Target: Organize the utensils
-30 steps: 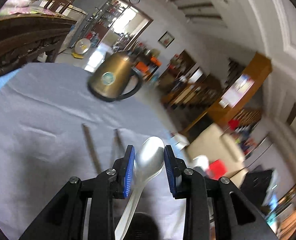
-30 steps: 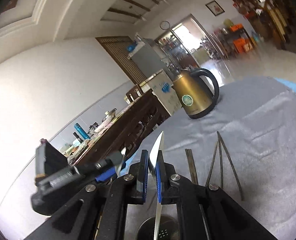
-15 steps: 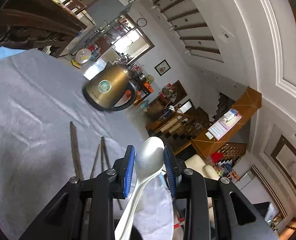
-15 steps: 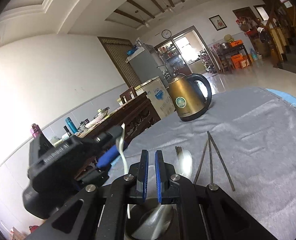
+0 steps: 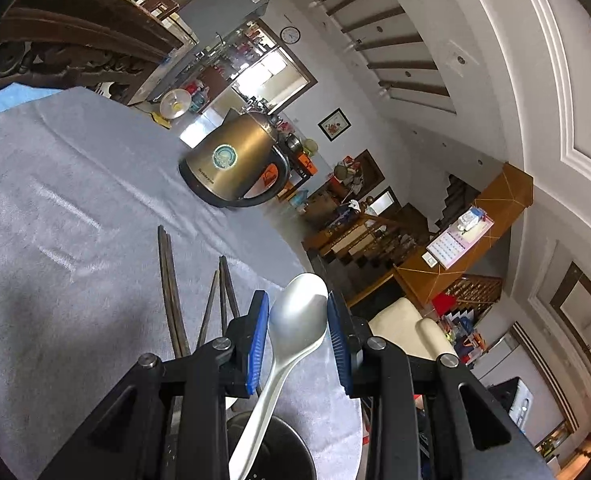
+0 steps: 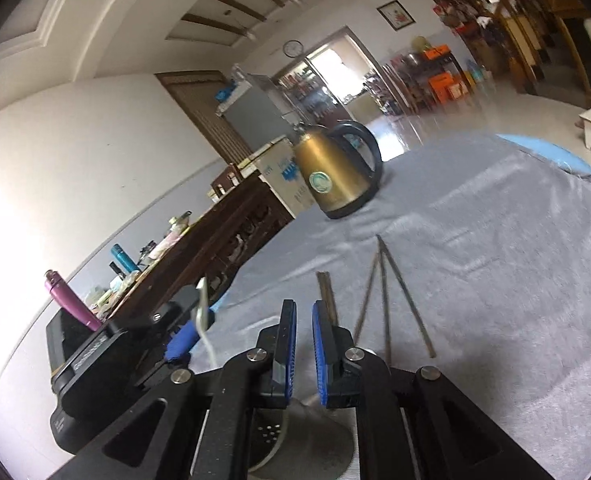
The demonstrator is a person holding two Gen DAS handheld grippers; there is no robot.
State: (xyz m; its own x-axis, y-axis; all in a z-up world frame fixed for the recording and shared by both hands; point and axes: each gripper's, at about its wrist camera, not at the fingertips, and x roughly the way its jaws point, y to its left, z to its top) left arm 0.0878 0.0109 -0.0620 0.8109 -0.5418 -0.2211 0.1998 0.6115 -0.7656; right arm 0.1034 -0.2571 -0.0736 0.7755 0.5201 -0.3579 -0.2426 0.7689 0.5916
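My left gripper (image 5: pixel 298 334) is shut on a silver spoon (image 5: pixel 298 322), bowl up between the blue pads, handle pointing down into a dark perforated utensil holder (image 5: pixel 273 450). The left gripper also shows in the right wrist view (image 6: pixel 183 340), with the spoon (image 6: pixel 203 312) seen edge on. My right gripper (image 6: pixel 300 344) is nearly shut and empty, above the holder (image 6: pixel 299 436). Several dark chopsticks (image 5: pixel 171 292) lie on the grey tablecloth (image 5: pixel 55 220) beyond the holder; they also show in the right wrist view (image 6: pixel 383 300).
A gold electric kettle (image 5: pixel 235 160) with a black handle stands at the far side of the table; it also shows in the right wrist view (image 6: pixel 335 172). A dark wooden sideboard (image 6: pixel 215 248) with bottles stands to the left. The table edge drops off at the right (image 5: pixel 335 400).
The knife held in my right gripper one second ago is gone from it. My left gripper has tilted and kept the spoon over the holder.
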